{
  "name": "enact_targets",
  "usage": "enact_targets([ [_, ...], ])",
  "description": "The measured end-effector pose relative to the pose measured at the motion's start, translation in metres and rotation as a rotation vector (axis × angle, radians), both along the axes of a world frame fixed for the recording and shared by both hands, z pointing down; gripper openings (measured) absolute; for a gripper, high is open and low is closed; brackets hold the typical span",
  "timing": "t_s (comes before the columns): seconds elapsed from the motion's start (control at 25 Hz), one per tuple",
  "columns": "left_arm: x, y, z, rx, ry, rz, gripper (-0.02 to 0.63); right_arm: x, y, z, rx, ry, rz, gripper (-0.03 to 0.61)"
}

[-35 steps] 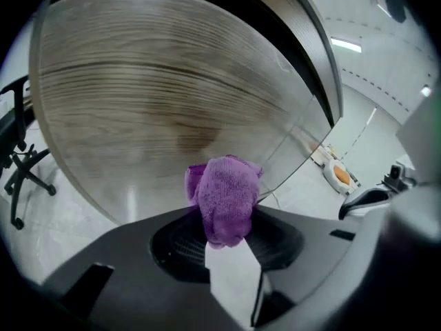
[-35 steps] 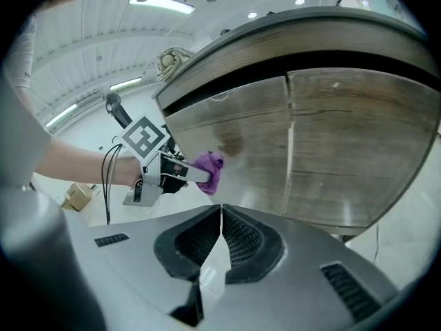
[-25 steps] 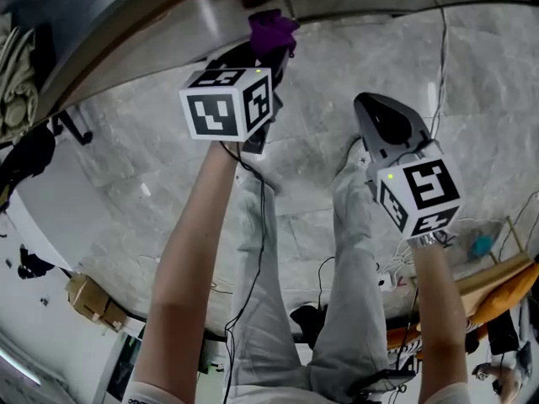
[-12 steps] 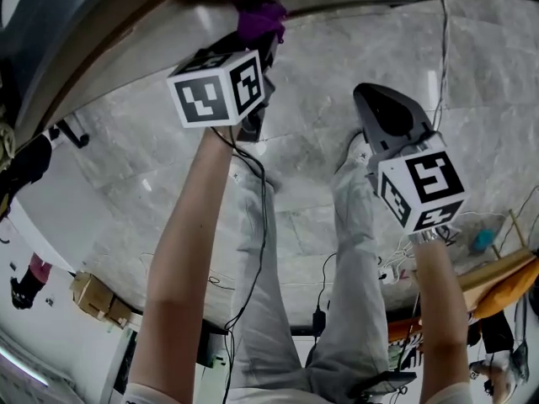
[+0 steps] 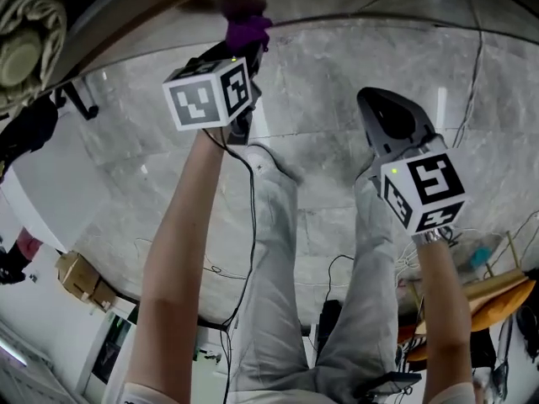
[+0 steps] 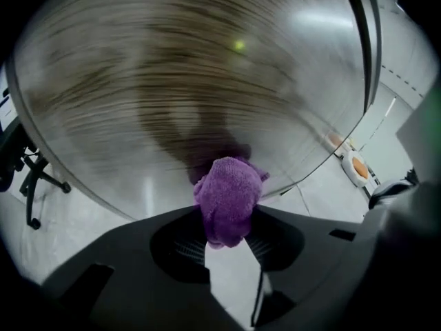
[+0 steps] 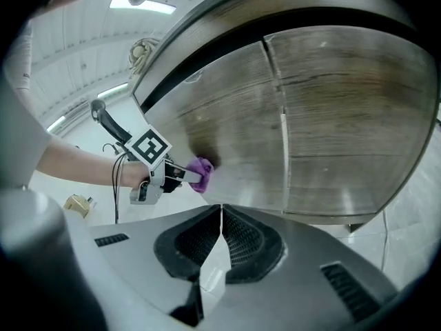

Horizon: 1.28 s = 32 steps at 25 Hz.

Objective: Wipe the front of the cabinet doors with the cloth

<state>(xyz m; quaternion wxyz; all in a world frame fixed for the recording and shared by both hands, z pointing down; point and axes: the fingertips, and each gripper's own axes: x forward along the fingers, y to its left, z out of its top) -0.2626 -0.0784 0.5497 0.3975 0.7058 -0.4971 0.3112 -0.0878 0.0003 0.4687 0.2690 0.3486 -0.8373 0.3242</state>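
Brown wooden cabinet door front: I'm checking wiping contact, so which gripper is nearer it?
Left. The left gripper presses the purple terry cloth against the brown wooden cabinet door; the right gripper, shut and empty, hangs back from it.

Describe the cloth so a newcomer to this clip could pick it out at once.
Look at the wide wood-grain cabinet door, then at the left gripper held up to it. The cloth is the small bunched purple terry wad clamped in its jaws, the only vivid colour in front of the brown door.
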Motion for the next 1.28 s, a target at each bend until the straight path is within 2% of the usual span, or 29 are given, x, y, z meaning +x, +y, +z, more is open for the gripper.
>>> enact_targets([
  [0.2, -0.075, 0.014, 0.006, -0.028, -0.072, -0.036, 0.138, -0.057, 0.004, 0.003, -0.002, -0.014, -0.041, 0.029],
  [0.32, -0.108, 0.017, 0.006, -0.032, -0.094, -0.052, 0.139, -0.083, 0.004, 0.003, -0.005, -0.021, -0.061, 0.029],
  [0.52, -0.143, 0.022, 0.000, -0.018, -0.134, -0.097, 0.138, -0.106, 0.009, 0.001, -0.004, -0.031, -0.090, 0.029],
  [0.68, -0.149, 0.029, -0.005, -0.003, -0.135, -0.174, 0.138, -0.097, 0.016, -0.003, -0.006, -0.032, -0.102, 0.029],
  [0.76, -0.133, 0.035, -0.005, -0.008, -0.118, -0.176, 0.140, -0.084, 0.020, -0.006, -0.006, -0.026, -0.105, 0.029],
  [0.84, -0.104, 0.039, -0.002, -0.018, -0.108, -0.139, 0.140, -0.065, 0.025, -0.008, -0.009, -0.022, -0.101, 0.029],
  [1.08, 0.019, 0.042, 0.013, -0.059, -0.072, 0.000, 0.140, 0.012, 0.043, -0.004, -0.034, 0.002, -0.075, 0.029],
  [1.28, 0.112, 0.033, 0.029, -0.078, -0.047, 0.112, 0.141, 0.077, 0.047, 0.006, -0.054, 0.005, -0.005, 0.029],
])
